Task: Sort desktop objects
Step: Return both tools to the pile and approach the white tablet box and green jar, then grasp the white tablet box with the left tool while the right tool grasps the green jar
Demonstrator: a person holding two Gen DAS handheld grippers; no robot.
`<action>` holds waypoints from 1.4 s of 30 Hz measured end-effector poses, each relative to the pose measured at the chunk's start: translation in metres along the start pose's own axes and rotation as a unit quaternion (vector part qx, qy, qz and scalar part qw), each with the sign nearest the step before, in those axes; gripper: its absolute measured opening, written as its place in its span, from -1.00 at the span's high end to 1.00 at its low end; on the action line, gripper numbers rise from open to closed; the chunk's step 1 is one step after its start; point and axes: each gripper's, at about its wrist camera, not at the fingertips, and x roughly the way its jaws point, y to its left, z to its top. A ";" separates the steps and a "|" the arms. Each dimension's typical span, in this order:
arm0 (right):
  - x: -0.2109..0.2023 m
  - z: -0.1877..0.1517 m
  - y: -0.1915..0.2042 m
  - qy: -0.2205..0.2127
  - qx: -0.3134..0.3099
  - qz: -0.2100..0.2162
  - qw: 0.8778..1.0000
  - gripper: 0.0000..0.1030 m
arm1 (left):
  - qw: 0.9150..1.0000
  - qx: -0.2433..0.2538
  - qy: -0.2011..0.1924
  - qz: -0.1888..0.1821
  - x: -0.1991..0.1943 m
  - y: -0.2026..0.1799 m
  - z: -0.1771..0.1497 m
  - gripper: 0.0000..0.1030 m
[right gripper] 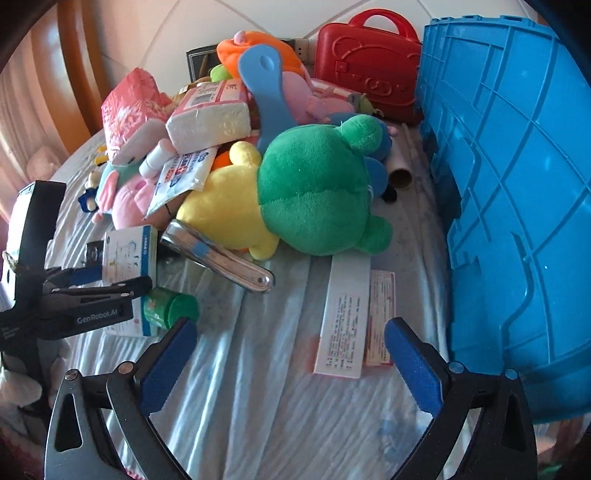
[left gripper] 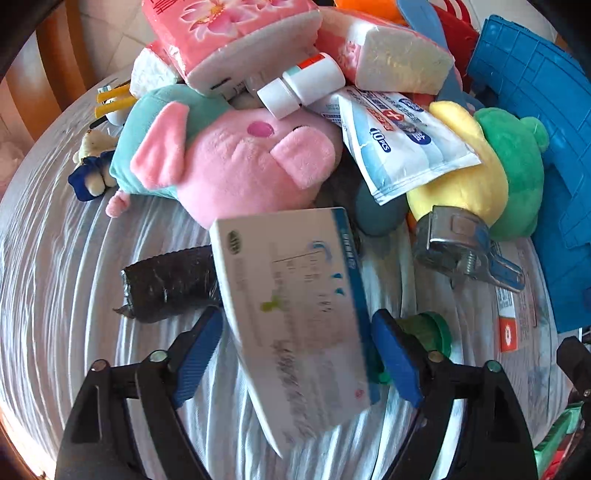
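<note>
Nearest to the left wrist camera, the left gripper [left gripper: 297,354] stands with its jaws wide apart, and the white and blue cardboard box [left gripper: 295,314] lies between them, tilted; the blue pads do not seem to press on it. I judge this box to be light and stiff, with smooth sides that can slip, so it is best held across its two long edges, near the middle. At 3 o'clock from it lies a small green plastic bottle [left gripper: 430,332], and at 9 o'clock a black wrapped bundle [left gripper: 170,284].

The right gripper [right gripper: 291,358] is also open and holds nothing; it hangs over the pale wrinkled cloth [right gripper: 258,387]. Just ahead, at 1 o'clock, lie two flat paper packets [right gripper: 351,317].

Farther away is the heap: a pink plush pig [left gripper: 251,162], a green and yellow plush toy [right gripper: 314,188], a metal wrench [right gripper: 221,258] and pink tissue packs [left gripper: 236,33]. The plush is soft and light.

At 3 o'clock stands the big blue plastic crate [right gripper: 517,184]; its inside is not visible. At 12 o'clock, farthest, a red plastic case [right gripper: 369,62] is closed.
</note>
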 end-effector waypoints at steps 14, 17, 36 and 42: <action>0.029 -0.004 0.038 -0.007 -0.020 0.062 0.998 -0.97 | 0.999 0.040 0.009 0.013 -0.010 0.025 -0.037 -0.27; 0.037 -0.006 0.055 0.008 -0.004 0.082 0.997 -0.75 | 0.998 0.053 0.016 0.012 -0.013 0.041 -0.047 -0.27; 0.043 0.008 0.090 0.044 -0.042 0.065 0.996 0.07 | 0.996 0.080 0.015 -0.022 -0.050 0.009 -0.050 0.67; -0.014 0.034 0.076 -0.019 -0.058 0.058 0.996 0.07 | 0.993 0.083 -0.076 -0.015 -0.109 0.002 -0.005 0.67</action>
